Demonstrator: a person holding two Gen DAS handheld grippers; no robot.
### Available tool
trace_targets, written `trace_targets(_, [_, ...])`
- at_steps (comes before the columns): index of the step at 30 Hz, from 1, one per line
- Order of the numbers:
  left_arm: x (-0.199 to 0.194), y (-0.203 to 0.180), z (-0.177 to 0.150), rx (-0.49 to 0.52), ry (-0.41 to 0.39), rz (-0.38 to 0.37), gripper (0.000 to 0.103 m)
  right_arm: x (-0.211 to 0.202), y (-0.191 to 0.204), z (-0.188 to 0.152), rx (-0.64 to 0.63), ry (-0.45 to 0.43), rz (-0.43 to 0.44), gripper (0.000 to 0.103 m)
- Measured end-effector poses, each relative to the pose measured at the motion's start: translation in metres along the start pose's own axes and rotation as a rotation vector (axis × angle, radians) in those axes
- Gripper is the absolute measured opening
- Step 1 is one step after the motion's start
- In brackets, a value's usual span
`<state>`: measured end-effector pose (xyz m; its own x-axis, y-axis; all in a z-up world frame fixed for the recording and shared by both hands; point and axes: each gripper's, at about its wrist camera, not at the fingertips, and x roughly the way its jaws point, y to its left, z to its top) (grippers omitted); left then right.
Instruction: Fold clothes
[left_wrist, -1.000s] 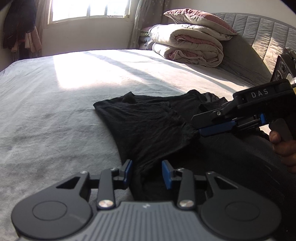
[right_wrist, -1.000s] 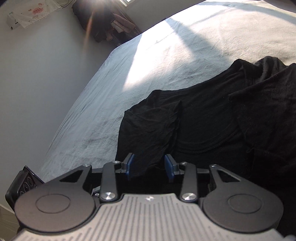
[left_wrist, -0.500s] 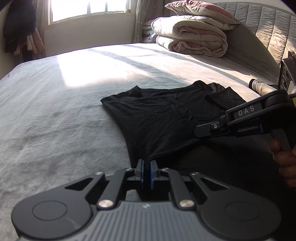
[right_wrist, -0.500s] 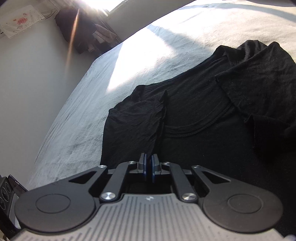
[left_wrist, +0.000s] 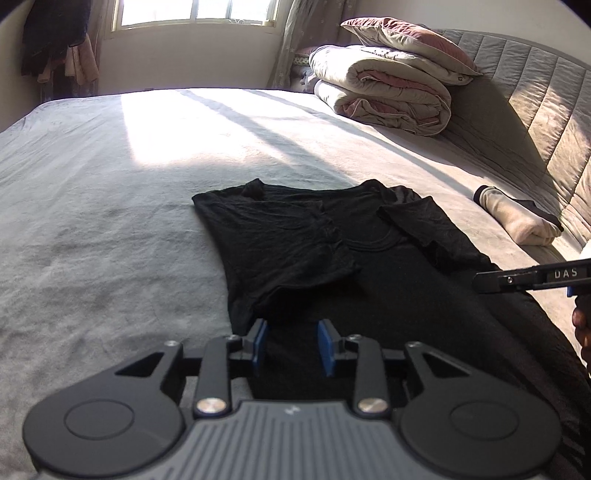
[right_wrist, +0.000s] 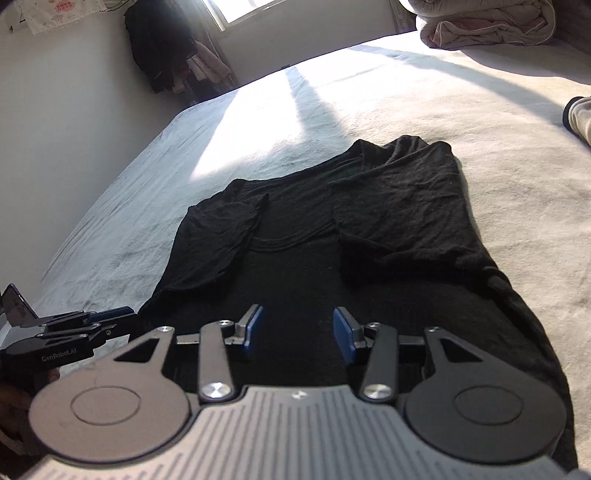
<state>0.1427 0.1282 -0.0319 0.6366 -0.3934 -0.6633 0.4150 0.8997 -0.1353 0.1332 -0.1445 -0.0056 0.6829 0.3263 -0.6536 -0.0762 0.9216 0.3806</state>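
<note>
A black T-shirt (right_wrist: 332, 266) lies flat on a grey bed (left_wrist: 92, 221), both sleeves folded inward over its chest, likely ready for a lengthwise fold, while the left gripper (left_wrist: 291, 345) and right gripper (right_wrist: 297, 332) hover above its lower half, jaws opening, holding nothing.

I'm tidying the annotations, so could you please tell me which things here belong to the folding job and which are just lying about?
Job:
black T-shirt
left gripper
right gripper

Lying about:
folded quilts
pillow
rolled light garment
hanging clothes
</note>
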Motion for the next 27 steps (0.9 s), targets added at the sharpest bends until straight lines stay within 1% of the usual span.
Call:
trace_targets(2, [-0.003, -0.01, -0.01, 0.016, 0.029, -0.009, 0.032, -0.02, -0.013, -0.008, -0.02, 0.01, -0.05, 0.047])
trace_targets(5, [-0.01, -0.026, -0.033, 0.056, 0.082, -0.007, 0.038, -0.051, -0.033, -0.025, -0.041, 0.029, -0.099, 0.047])
trace_targets(6, [-0.014, -0.032, -0.04, 0.085, 0.086, 0.004, 0.04, -0.059, -0.038, -0.031, -0.043, 0.041, -0.107, 0.047])
trace_targets(8, [-0.025, -0.043, -0.052, 0.138, 0.091, 0.033, 0.04, -0.073, -0.047, -0.043, -0.039, 0.065, -0.114, 0.047])
trace_targets(11, [-0.045, -0.054, -0.064, 0.146, 0.116, 0.05, 0.041, -0.094, -0.056, -0.061, -0.041, 0.105, -0.119, 0.047])
trace_targets(14, [-0.066, -0.065, -0.077, 0.152, 0.145, 0.051, 0.042, -0.11, -0.057, -0.077, -0.059, 0.15, -0.13, 0.047])
trace_targets(18, [-0.088, -0.074, -0.097, 0.099, 0.206, 0.037, 0.043, -0.129, -0.059, -0.098, -0.067, 0.2, -0.14, 0.047])
trace_targets(21, [-0.103, -0.077, -0.11, 0.036, 0.245, 0.018, 0.043, -0.15, -0.062, -0.111, -0.07, 0.208, -0.145, 0.047])
trace_targets(24, [-0.12, -0.078, -0.122, -0.035, 0.284, 0.003, 0.045, -0.169, -0.07, -0.121, -0.033, 0.22, -0.139, 0.048])
trace_targets(27, [-0.133, -0.075, -0.136, -0.118, 0.331, -0.048, 0.045, -0.186, -0.077, -0.132, 0.006, 0.237, -0.131, 0.048])
